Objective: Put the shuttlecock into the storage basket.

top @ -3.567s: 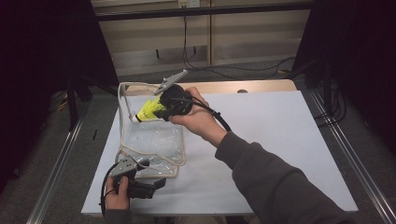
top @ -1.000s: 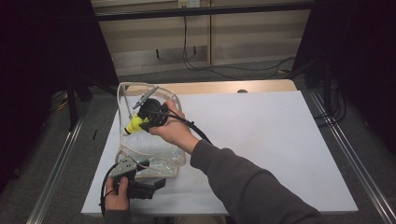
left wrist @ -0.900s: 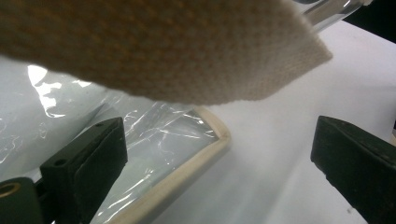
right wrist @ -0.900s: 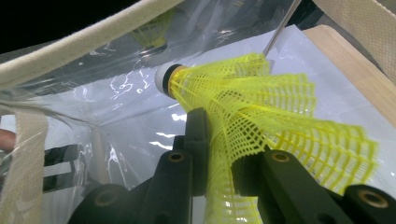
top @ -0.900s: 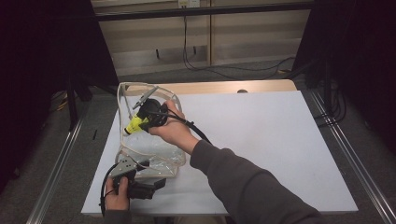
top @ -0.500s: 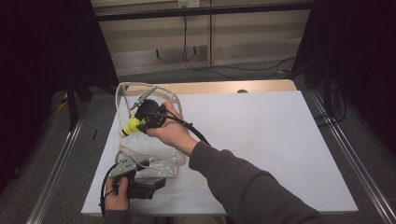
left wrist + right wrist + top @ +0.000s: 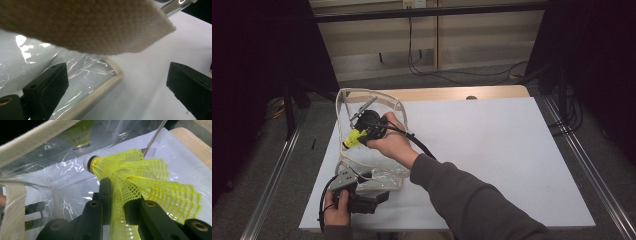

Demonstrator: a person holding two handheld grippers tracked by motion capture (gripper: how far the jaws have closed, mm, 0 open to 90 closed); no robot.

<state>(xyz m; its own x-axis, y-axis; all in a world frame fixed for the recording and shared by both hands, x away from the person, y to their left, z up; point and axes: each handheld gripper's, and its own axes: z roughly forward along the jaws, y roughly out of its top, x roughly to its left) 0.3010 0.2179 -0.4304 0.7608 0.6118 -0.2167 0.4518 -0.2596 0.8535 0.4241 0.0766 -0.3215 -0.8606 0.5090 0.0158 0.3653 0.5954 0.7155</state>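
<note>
A yellow mesh shuttlecock [image 7: 351,140] [image 7: 145,177] with a white cork tip is pinched by its skirt in my right gripper [image 7: 358,135] [image 7: 117,195], which is shut on it. The gripper reaches into the mouth of a clear plastic bag [image 7: 379,172] [image 7: 75,172] with cream fabric trim, cork pointing inward. My left gripper [image 7: 373,196] [image 7: 117,75] rests at the bag's near end with its jaws wide apart. The bag's trimmed corner [image 7: 110,80] lies between them, and one jaw sits over the plastic. A cream strap [image 7: 82,25] hangs across the top of the left gripper view.
The bag lies at the left of a white table [image 7: 492,150] with a wooden far edge [image 7: 447,93]. The table's right half has free room. Metal rails [image 7: 584,165] run along the floor on both sides, and cables lie beyond the far edge.
My right gripper has carried the shuttlecock left and down from above the bag into its opening, with only a slight shift over the last second. The left gripper has stayed put.
</note>
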